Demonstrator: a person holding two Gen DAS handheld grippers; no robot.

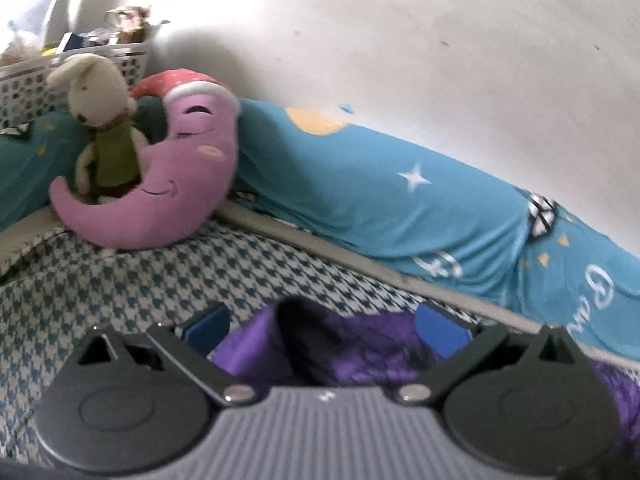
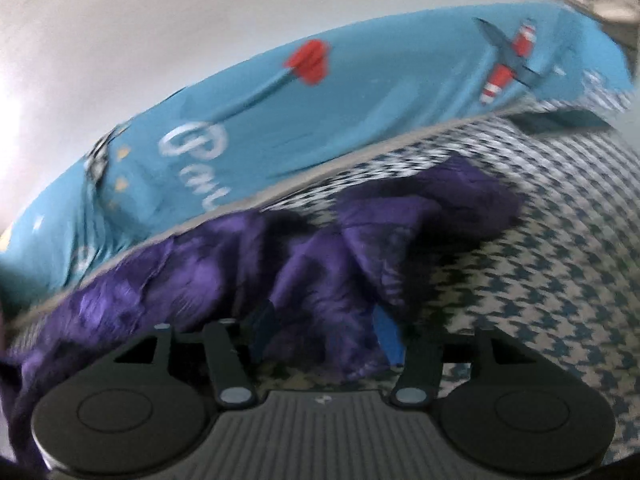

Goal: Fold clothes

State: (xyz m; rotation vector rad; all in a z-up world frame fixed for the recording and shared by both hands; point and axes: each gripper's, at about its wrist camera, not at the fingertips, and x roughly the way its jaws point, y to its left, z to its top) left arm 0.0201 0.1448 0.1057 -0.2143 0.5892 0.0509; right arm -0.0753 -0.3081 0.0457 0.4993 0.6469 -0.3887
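Home bedroom: bed with houndstooth sheet (image 1: 120, 280), blue cartoon bedding (image 1: 360, 200), moon plush (image 1: 180, 168), rabbit toy (image 1: 104, 120).

Daylight glare upper left, wall (image 1: 400, 40) blown out; right wrist view motion-blurred, perhaps defocused; fisheye edges bent.

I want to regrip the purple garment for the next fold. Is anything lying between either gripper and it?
Nothing visible does. The purple garment lies crumpled on the houndstooth bedcover, right between the fingertips of the left gripper and the right gripper. The moon pillow sits well clear.
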